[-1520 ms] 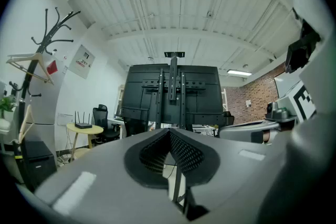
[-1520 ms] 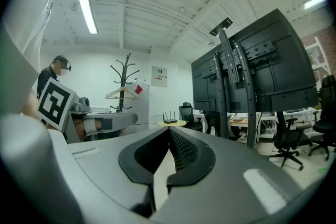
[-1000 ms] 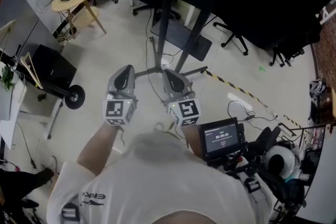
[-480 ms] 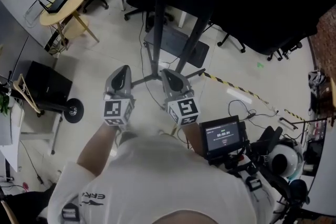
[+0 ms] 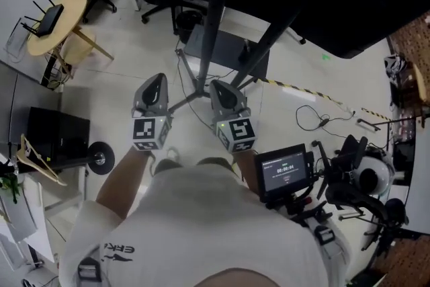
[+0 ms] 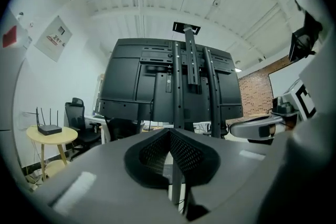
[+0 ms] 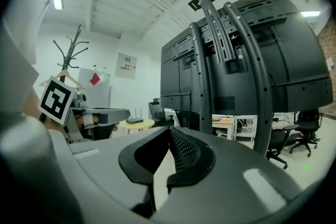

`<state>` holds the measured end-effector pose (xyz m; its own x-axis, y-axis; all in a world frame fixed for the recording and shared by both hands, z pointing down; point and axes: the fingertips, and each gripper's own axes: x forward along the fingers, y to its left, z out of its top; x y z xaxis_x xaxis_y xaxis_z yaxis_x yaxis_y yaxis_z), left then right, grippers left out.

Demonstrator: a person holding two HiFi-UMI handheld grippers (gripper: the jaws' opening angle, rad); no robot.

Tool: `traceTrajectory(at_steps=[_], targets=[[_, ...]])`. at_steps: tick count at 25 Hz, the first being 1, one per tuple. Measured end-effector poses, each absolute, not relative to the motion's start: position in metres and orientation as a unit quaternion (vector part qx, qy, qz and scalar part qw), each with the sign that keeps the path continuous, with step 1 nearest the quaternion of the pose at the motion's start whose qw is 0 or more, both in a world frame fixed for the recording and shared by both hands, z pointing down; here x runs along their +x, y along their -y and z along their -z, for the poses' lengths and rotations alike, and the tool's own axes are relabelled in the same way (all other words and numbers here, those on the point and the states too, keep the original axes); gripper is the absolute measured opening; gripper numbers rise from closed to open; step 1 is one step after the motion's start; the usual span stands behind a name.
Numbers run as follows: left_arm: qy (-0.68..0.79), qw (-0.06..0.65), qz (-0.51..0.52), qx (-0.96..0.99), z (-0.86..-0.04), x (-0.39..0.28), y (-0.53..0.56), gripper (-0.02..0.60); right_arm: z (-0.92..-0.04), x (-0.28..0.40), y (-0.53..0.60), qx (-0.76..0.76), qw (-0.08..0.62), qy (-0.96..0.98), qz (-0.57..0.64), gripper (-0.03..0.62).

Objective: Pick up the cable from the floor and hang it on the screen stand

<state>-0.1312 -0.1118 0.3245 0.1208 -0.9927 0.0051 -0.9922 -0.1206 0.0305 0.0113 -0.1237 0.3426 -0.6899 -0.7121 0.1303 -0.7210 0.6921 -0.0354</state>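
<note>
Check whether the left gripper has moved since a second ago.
Yes. The left gripper went forward, toward the screen stand: it was beside the black case's wheel, now it is past it.

Black screen stand point(image 5: 209, 37) — yellow-black striped floor tape point(image 5: 295, 86).

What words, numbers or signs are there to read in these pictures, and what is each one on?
"ERK" on the shirt; the rest of the logo is unclear.
Monitor: a row of digits, too small to read.
Left-view poster: print too small to read.
Right-view poster: blurred, unreadable.
Left cube and right cube: black-and-white square patterns, no words.
</note>
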Motion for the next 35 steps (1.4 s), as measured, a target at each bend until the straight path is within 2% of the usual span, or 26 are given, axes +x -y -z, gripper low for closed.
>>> traceTrajectory(at_steps=[8, 19, 35], targets=[[0.642, 0.074, -0.026, 0.763, -0.374, -0.159, 0.143, 0.002, -0.389, -0.005, 0.141, 0.418, 0.104, 0.9, -0.065, 0.012], [0.661, 0.108, -0.049, 0.741, -0.487, -0.166, 0.176, 0.002, -0.509, -0.008, 0.177, 0.384, 0.153, 0.906, -0.088, 0.012], [0.65, 0.152, -0.093, 0.738, -0.776, -0.189, 0.198, 0.002, -0.846, -0.014, 0.194, 0.346, 0.249, 0.893, -0.144, 0.014]])
